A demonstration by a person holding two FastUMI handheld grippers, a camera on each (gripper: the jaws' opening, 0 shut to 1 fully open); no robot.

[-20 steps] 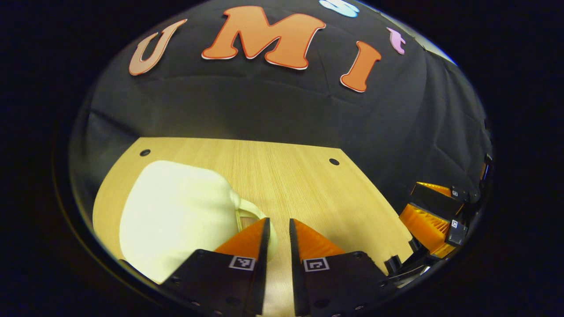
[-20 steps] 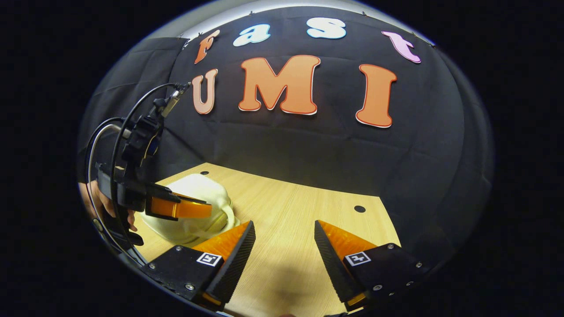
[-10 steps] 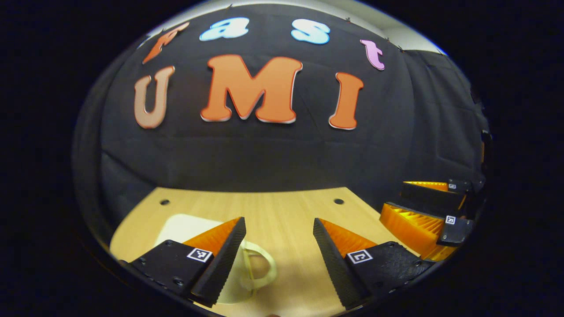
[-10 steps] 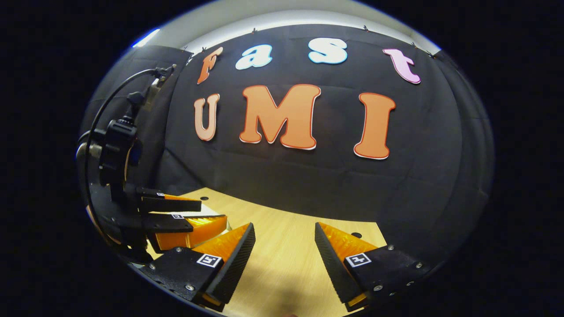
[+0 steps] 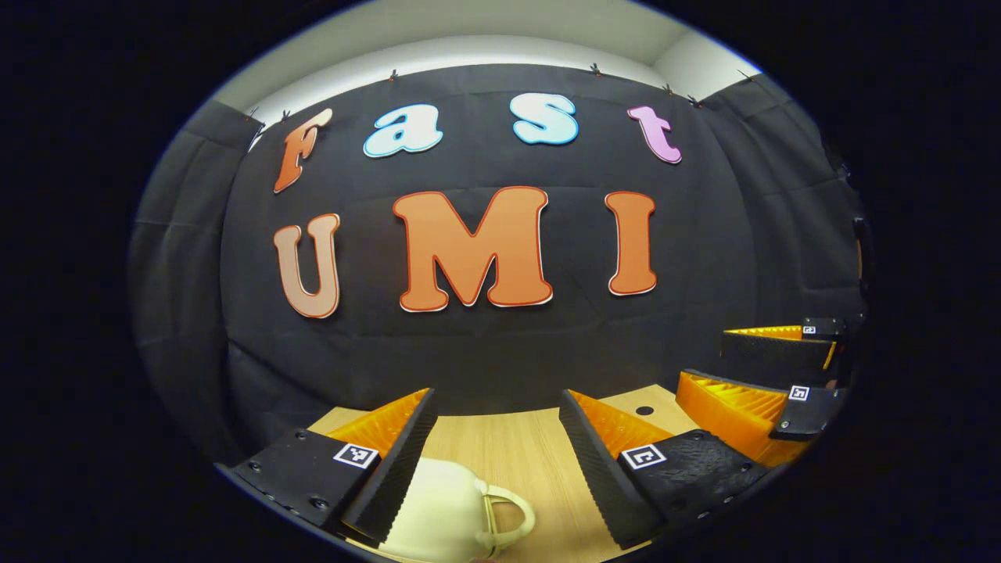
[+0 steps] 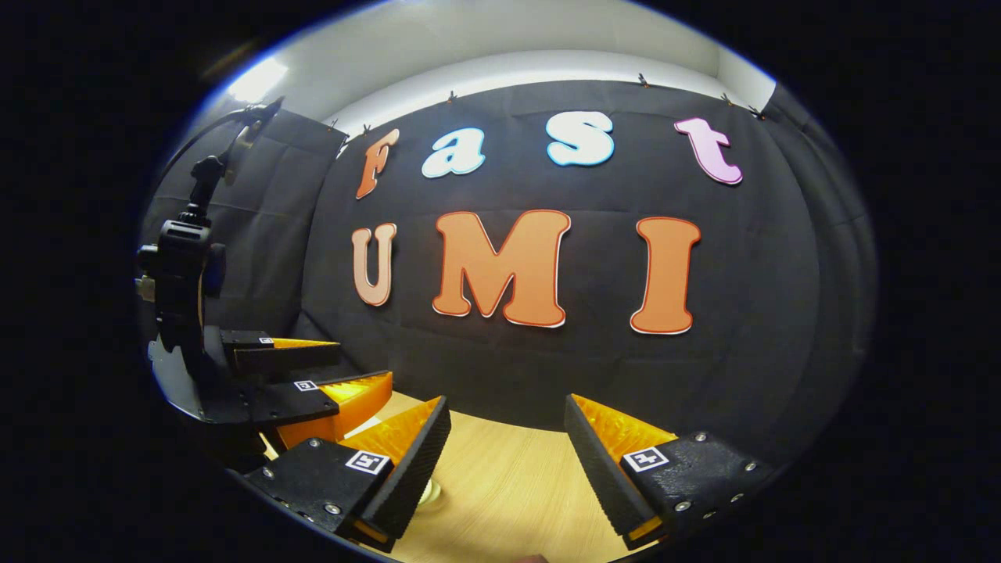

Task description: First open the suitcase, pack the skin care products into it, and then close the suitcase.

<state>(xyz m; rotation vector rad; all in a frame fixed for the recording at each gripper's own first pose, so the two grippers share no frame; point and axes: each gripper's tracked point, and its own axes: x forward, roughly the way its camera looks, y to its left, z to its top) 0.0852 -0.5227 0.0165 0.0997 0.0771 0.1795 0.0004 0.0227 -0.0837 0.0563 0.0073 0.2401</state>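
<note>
Left gripper view: the left gripper (image 5: 494,438) is spread, empty, above the closed cream suitcase (image 5: 438,512) at lower centre; its handle (image 5: 508,516) could be snagged.

We count one cream suitcase (image 5: 446,512), closed, low and near in the left gripper view; it has one looped handle (image 5: 508,512) on its right end. We see one wooden table (image 5: 516,450) under it, with one round hole (image 5: 644,410) showing toward its far right corner. We count two grippers: the left gripper (image 5: 496,407), which also appears at the left of the right gripper view, and the right gripper (image 6: 507,414), which also appears at the right of the left gripper view. Each carries two orange-faced fingers, four in all, both pairs spread apart.
</note>
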